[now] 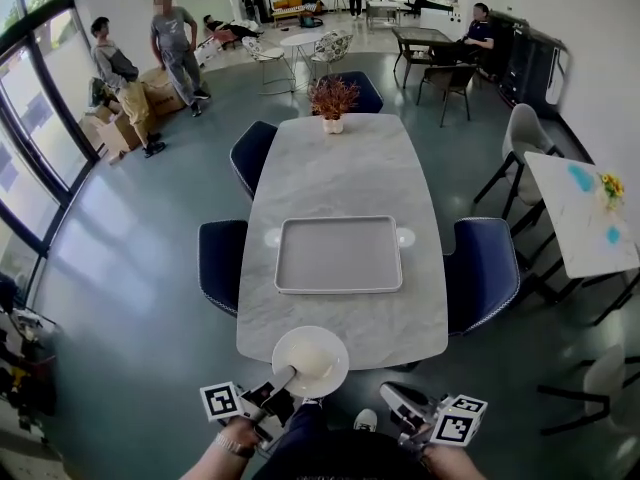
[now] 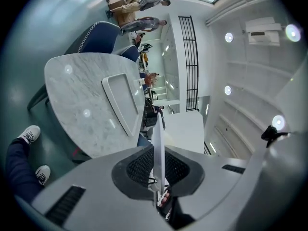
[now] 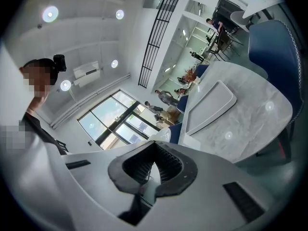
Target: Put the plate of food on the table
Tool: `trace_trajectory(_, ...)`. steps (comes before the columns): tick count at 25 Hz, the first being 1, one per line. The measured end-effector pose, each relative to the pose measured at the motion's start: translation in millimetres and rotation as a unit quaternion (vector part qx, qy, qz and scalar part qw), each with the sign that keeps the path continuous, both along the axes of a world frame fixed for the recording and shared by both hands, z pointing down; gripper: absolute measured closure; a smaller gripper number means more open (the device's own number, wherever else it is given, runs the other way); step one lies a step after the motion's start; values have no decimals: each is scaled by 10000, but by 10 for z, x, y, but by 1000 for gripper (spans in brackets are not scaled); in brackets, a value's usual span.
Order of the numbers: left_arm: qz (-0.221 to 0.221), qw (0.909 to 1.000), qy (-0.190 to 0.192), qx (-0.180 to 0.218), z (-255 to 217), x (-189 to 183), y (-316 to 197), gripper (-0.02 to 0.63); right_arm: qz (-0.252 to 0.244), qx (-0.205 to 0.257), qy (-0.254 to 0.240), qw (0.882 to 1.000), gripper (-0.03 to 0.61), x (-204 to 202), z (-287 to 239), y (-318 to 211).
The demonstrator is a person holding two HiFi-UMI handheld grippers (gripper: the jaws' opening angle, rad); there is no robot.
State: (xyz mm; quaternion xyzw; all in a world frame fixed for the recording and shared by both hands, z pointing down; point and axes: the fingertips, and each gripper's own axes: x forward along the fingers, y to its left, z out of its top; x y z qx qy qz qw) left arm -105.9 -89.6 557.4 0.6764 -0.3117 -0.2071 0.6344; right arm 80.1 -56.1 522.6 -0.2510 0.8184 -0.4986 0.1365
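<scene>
Left gripper view is showing the left tongs clamping the rim of the white plate, which is running edge-on between the two dark ribbed pads. Right gripper view is showing the right tongs with their pads drawn together and nothing lying between them. In the head view the left tongs are gripping the plate at its near-left rim, while the right tongs are hanging just beside it on the right, apart from it. The plate is sitting over the near edge of the marble worktop, partly overhanging it; whether it is resting on the surface or hanging just above it cannot be told. A pale rounded mound of food is lying on the plate. Further out, a grey rectangular tray is lying flat at the middle of the worktop, well apart from the plate. A potted plant is standing at the far end. Blue chairs are standing along both long sides. Beyond the worktop on the left, two people are standing near cardboard boxes by the windows.
</scene>
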Motion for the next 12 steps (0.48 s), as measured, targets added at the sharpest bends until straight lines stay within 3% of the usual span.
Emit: trace_trajectory(12,653,9978,-27,-125,97,-288,-1114,580,1170,37,187,9929,568,-106,-128,-450)
